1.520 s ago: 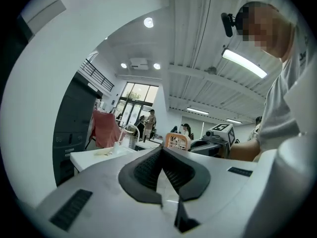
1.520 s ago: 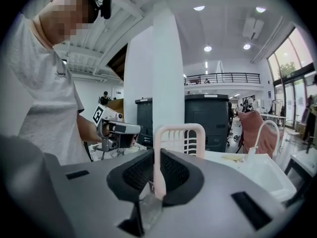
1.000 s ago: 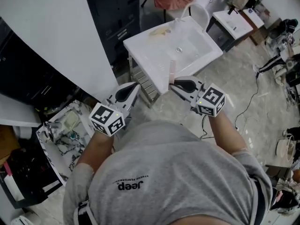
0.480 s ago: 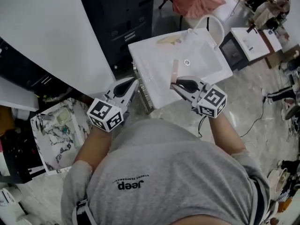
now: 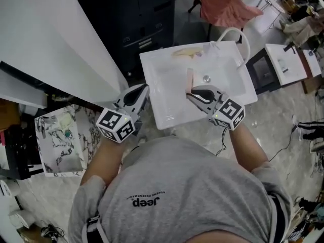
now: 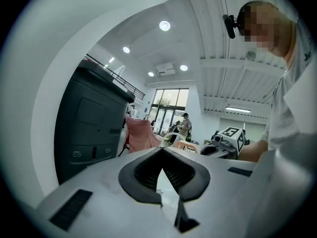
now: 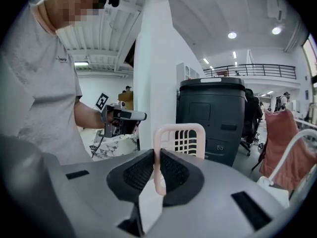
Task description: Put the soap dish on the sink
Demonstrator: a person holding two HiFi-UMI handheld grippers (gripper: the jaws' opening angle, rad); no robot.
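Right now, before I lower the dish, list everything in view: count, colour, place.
sink: one, white, straight ahead under the right tool
soap dish: one, pale pink, slotted, held on edge above the sink
unclear item: one, pale yellow, on the sink's far rim
cabinet: one, dark grey, beyond the sink, to its left
chair: one, white, behind the sink
fabric seat: one, salmon pink, further back
tray: one, black-and-white marbled, on the floor at left, holding small items
second sink: one, white, far right
left tool: shut, empty, left of the sink
right tool: shut on the soap dish
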